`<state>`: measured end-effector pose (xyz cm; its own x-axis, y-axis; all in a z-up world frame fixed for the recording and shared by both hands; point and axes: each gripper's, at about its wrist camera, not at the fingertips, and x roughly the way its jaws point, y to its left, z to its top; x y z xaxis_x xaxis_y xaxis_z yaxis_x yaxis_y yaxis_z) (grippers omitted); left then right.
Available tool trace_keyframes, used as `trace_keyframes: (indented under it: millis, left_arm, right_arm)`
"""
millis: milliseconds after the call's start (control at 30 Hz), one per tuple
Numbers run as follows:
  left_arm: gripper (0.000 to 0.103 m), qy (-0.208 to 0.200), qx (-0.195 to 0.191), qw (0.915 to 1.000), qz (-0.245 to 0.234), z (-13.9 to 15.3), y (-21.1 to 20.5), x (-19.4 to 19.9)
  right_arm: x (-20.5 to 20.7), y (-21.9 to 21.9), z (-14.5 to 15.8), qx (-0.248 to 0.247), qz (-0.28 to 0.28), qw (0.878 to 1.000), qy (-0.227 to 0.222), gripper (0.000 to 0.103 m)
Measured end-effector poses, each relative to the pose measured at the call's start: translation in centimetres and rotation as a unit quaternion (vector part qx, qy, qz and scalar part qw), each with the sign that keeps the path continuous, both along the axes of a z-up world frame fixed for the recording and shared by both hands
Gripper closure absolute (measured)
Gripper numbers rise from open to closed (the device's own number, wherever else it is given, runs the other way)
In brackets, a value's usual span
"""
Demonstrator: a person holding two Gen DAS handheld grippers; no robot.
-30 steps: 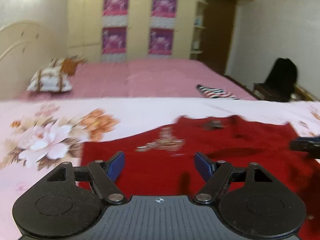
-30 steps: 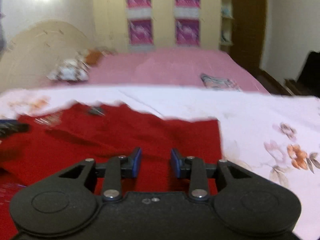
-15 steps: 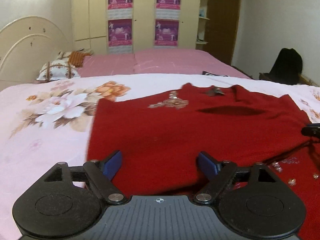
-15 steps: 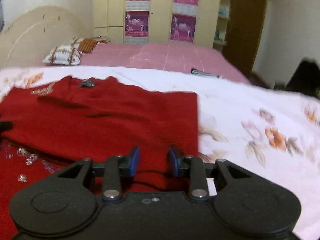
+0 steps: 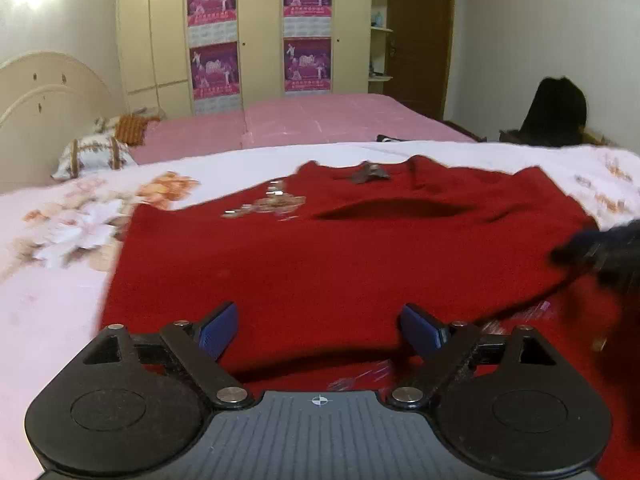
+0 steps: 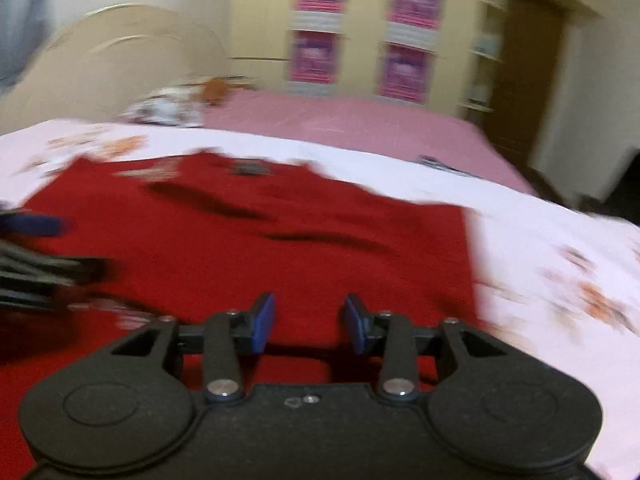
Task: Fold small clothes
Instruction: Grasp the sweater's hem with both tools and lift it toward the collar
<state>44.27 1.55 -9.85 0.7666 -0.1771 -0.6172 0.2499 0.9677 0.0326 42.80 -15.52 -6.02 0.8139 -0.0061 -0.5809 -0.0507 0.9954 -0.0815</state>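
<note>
A red knit garment [image 5: 340, 248] with sparkly decoration lies flat on the floral bedsheet [image 5: 60, 272], one layer folded over another. My left gripper [image 5: 320, 330] is open and empty, low over the garment's near edge. My right gripper [image 6: 310, 322] is open and empty over the garment [image 6: 280, 240] near its right side. The right gripper shows as a dark blur at the right edge of the left wrist view [image 5: 600, 248]. The left gripper shows blurred at the left of the right wrist view [image 6: 36, 256].
A pink bed [image 5: 320, 124] with pillows [image 5: 92, 156] lies beyond the sheet. A cream wardrobe [image 5: 256, 32] with posters stands at the back. A dark bag on a chair [image 5: 556, 112] is at the right. A striped cloth [image 6: 440, 162] lies on the pink bed.
Both grippers have drawn back toward the near edge of the garment. The right gripper has opened wider. The garment's top layer now lies flat over the lower one.
</note>
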Motion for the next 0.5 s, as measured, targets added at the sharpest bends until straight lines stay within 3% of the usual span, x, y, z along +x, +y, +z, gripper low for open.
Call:
trace_keyframes:
  millis: [67, 133, 500]
  left_arm:
    - [0.007, 0.005, -0.009, 0.9999, 0.003, -0.2, 0.8, 0.0]
    - [0.007, 0.005, -0.003, 1.0, 0.007, -0.2, 0.5, 0.1]
    - [0.005, 0.007, -0.001, 0.9999, 0.009, -0.4, 0.5, 0.3]
  right_arm:
    - [0.2, -2.8, 0.2, 0.03, -0.042, 0.999, 0.004, 0.066]
    - [0.4, -3.5, 0.0, 0.045, -0.042, 0.998, 0.007, 0.065]
    - [-0.6, -2.2, -0.4, 0.023, -0.049, 0.999, 0.006, 0.062]
